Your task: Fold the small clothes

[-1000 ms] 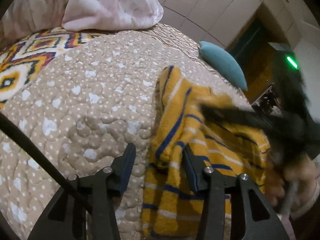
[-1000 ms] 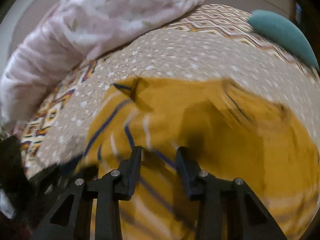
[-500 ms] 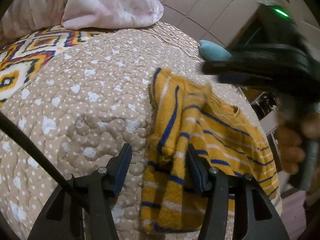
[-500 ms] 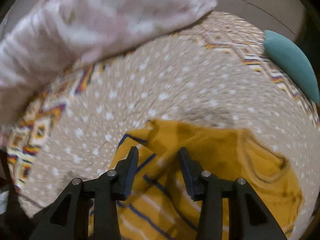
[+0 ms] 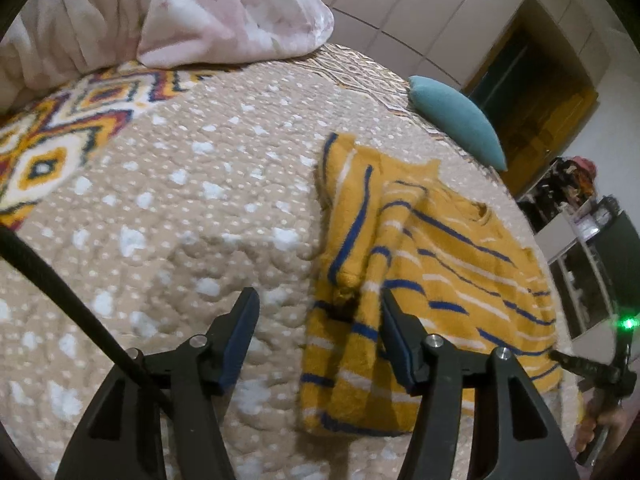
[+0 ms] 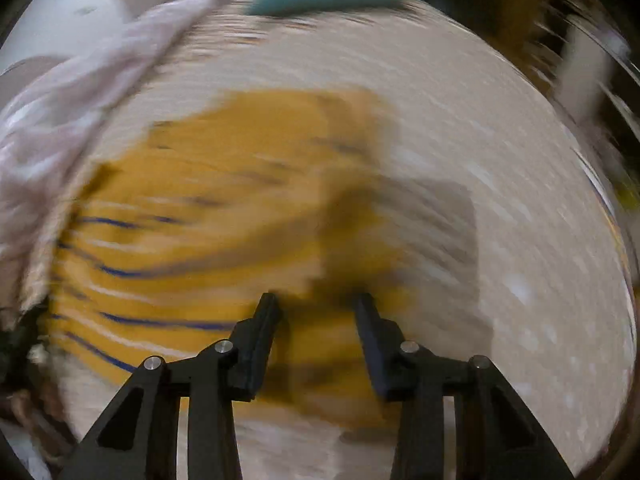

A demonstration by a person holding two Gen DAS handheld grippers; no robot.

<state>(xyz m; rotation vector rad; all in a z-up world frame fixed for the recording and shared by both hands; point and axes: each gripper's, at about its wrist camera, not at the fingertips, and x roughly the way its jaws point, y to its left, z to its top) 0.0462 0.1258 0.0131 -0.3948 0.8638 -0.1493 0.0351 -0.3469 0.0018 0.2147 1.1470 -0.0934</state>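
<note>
A yellow sweater (image 5: 440,264) with blue and white stripes lies flat on the beige dotted quilt (image 5: 180,208). Its left sleeve is folded over onto the body. My left gripper (image 5: 318,296) hovers low over the sweater's left edge. Its jaws are opening; the folded edge lies between them, and the pads do not press it. In the blurred right wrist view, my right gripper (image 6: 316,300) is above the sweater's (image 6: 224,208) right edge, jaws apart and closing, nothing pinched. A hand (image 5: 596,428) holding it shows at the lower right of the left wrist view.
A teal cushion (image 5: 456,124) lies past the sweater near the bed's far edge. A pink floral duvet (image 5: 200,8) is heaped at the back left beside a patterned blanket (image 5: 60,132). Shelves (image 5: 580,240) stand off the bed's right side.
The right gripper swept off the sweater's middle to its right side, tilting as it went. My left jaws spread wider and let the fabric go. The folded sleeve now rests on the body.
</note>
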